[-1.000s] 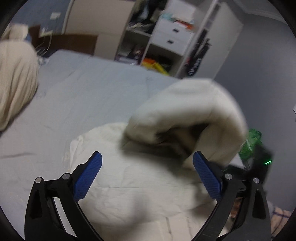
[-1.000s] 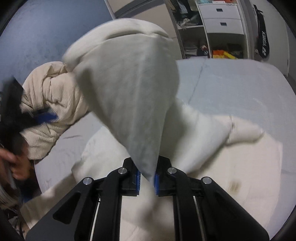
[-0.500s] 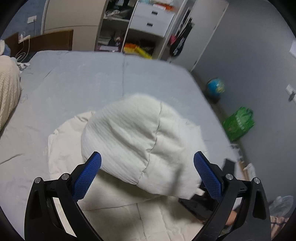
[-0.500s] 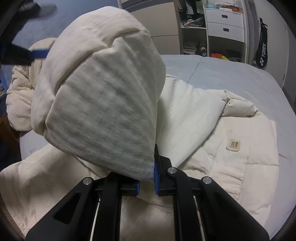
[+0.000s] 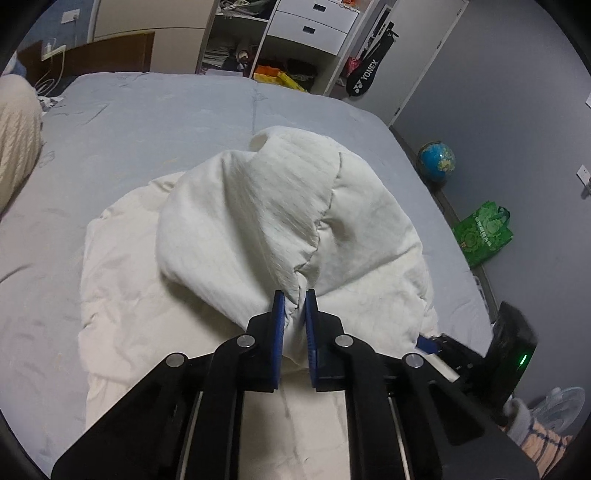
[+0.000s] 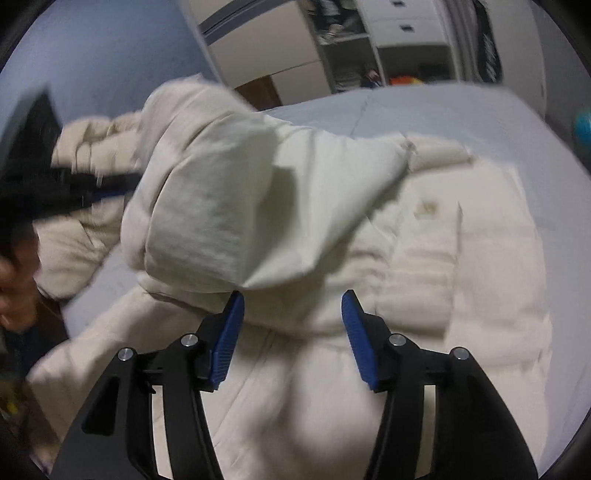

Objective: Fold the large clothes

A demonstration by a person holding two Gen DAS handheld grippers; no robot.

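In the left wrist view a knitted cream heap (image 5: 16,125) sits at the far left edge on the grey bed (image 5: 147,122); the cream coat (image 5: 122,295) lies spread across the middle of the bed, its hood (image 5: 266,206) bunched up in the frame's centre; the left gripper (image 5: 294,308), at lower centre, has just been closing and its blue pads (image 5: 277,314) now pinch a gather of hood fabric between them; shelves and white drawers (image 5: 314,26) stand along the top, a racket bag (image 5: 367,70) hangs at upper right; a globe (image 5: 436,162) and a green bag (image 5: 485,232) rest on the floor at right; the other gripper's black body shows at the lower right edge.

In the right wrist view, blurred, a hand (image 6: 14,280) and a dark tool fill the left edge; the heap (image 6: 92,147) lies behind them; the hood (image 6: 229,206) hangs left of centre, its lower edge touching the tip of the left pad (image 6: 231,332); the right gripper (image 6: 291,314) has just been opening, jaws apart, nothing pressed between them; the coat's body (image 6: 461,277) spreads to the right, a small label (image 6: 424,208) on it.
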